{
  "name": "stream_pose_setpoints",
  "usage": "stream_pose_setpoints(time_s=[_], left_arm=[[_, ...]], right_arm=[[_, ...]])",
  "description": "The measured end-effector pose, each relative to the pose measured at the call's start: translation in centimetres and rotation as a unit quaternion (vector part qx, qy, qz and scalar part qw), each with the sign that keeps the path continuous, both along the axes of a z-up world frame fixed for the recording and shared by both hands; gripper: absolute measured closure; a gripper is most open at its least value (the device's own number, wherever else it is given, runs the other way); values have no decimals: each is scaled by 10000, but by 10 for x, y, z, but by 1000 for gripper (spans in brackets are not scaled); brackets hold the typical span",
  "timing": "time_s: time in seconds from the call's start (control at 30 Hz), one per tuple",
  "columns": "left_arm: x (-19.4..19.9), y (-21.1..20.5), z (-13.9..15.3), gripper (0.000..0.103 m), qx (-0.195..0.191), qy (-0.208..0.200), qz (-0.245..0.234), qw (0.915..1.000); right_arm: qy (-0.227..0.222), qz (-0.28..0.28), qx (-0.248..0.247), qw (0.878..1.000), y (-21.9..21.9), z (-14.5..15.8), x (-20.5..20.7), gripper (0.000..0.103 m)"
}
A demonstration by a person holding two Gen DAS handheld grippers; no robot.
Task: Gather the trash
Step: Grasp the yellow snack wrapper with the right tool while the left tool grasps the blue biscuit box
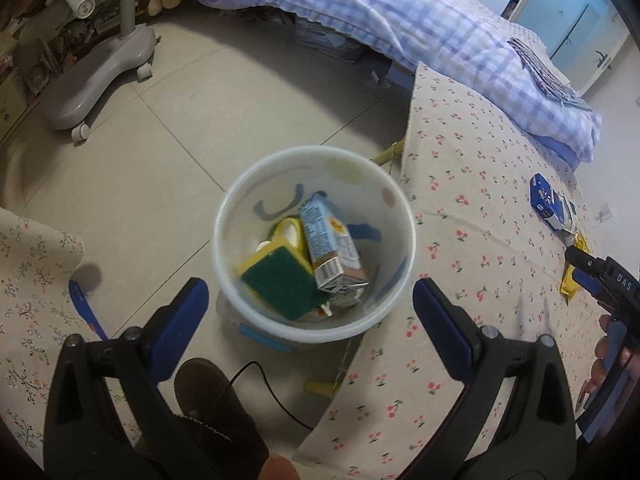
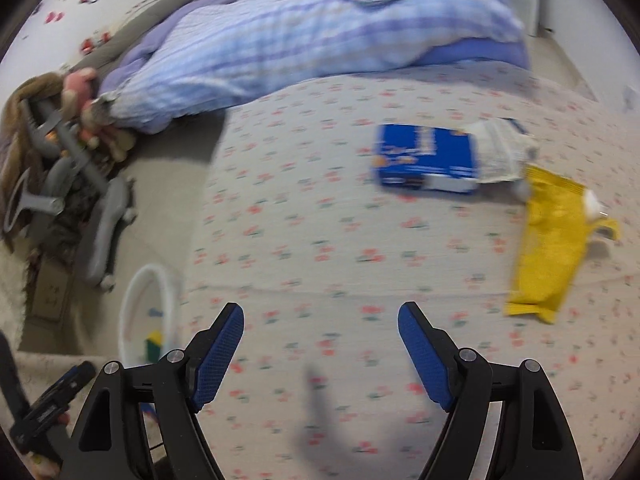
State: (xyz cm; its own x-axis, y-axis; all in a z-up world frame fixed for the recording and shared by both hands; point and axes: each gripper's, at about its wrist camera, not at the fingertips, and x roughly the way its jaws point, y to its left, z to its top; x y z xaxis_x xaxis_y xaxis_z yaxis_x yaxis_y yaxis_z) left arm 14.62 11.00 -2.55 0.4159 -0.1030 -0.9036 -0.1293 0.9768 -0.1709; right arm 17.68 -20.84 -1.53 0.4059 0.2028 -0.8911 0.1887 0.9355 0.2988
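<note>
- Right tongs spread wide, grasping nothing, low over the desk; left tongs released above the bin on the floor
- Judgement: take 1 item; yellow wrapper nearest, blue box beyond

White bin holds sponge, carton; blue box, yellow wrapper lie on cloth.

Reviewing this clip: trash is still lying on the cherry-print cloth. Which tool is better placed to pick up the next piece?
Right. The right tool is open over the cloth, facing the blue box and yellow wrapper. The left tool, also open and empty, hangs over the white bucket, away from that trash.
</note>
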Motion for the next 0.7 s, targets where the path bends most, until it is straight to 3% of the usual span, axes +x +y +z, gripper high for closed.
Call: stream_pose_setpoints(time_s=[0.23, 0.43, 0.57, 0.7], left_arm=[[12, -43, -1, 1, -4, -20, -126, 9999], [17, -79, -4, 1, 38, -49, -333, 9994], [22, -100, -6, 1, 275, -116, -436, 9986], [25, -122, -2, 1, 418, -451, -562, 9965]], right_arm=[[200, -953, -521, 9939, -82, -13, -9, 22], [363, -1566, -661, 9848, -137, -29, -13, 22], [397, -1623, -585, 9842, -152, -40, -7, 22], [330, -1479, -220, 9882, -153, -49, 0, 22]])
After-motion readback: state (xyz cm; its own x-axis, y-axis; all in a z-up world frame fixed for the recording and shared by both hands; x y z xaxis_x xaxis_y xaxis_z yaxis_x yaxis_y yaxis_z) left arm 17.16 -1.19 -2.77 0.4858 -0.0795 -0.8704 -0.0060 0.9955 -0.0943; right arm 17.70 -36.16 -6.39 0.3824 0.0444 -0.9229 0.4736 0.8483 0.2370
